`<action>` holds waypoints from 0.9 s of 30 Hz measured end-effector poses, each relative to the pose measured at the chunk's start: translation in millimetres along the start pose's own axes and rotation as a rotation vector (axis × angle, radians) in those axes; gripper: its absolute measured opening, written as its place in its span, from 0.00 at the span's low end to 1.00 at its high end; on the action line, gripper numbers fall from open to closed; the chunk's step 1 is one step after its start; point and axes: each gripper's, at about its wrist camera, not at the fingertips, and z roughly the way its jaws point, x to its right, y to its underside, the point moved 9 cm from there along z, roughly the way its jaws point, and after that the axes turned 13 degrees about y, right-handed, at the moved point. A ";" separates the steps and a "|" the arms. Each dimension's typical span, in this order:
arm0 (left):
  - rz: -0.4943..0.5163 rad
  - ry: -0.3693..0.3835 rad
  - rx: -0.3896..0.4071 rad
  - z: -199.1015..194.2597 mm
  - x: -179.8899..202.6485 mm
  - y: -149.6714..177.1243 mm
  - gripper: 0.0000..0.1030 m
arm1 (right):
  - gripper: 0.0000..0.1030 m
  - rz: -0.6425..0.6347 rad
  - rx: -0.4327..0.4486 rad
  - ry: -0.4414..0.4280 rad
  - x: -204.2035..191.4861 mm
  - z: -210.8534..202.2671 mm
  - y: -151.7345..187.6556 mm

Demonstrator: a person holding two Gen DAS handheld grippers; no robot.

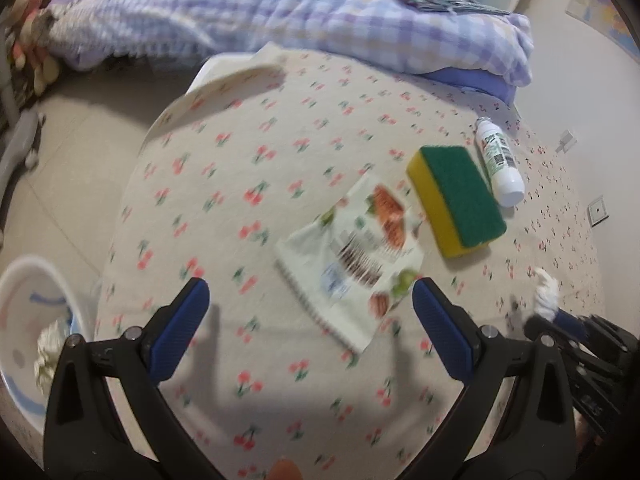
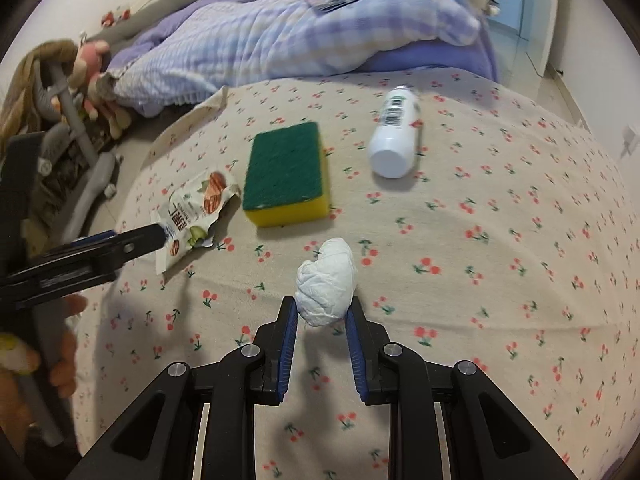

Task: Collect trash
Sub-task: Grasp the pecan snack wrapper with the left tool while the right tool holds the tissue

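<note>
Right wrist view first: we look down along our right gripper [image 2: 323, 312], whose blue pads are clamped on a crumpled white tissue wad [image 2: 326, 282], held just above a bedsheet [image 2: 500, 240] printed with small red cherries. Beyond the wad lies a sponge [image 2: 286, 172] (green scouring side up, yellow foam beneath), and to its right a white bottle [image 2: 394, 136] rests on its side, well apart from the sponge in this view. Left of the sponge sits an empty snack wrapper [image 2: 192, 216], and one finger of our left gripper [image 2: 120, 246] reaches in from the left edge, with its tip over the wrapper's near corner; we cannot tell whether it touches. Left wrist view: our left gripper's [image 1: 310, 300] two blue pads stand wide apart with nothing between them, hovering over the sheet, and the wrapper [image 1: 352, 260] lies just ahead near the right pad. The sponge [image 1: 456, 200] and bottle [image 1: 500, 160] lie beyond it, nearly side by side. At the lower left edge, off the bed, a pale round bin [image 1: 24, 320] holds some crumpled paper [image 1: 48, 352]. A lilac checked quilt [image 1: 280, 4] is bunched at the far end of the bed.
</note>
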 end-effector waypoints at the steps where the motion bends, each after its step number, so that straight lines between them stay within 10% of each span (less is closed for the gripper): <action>1: 0.027 0.003 0.009 2.1 4.2 -4.0 0.98 | 0.24 0.007 0.001 -0.003 4.3 -2.0 0.4; 11: 0.133 -0.035 -0.085 40.3 16.1 -3.6 0.90 | 0.24 0.053 -0.012 0.004 41.9 -8.8 10.9; 27: 0.142 -0.034 -0.109 -2.3 15.7 20.7 0.67 | 0.24 0.097 0.014 -0.017 46.5 -34.3 6.7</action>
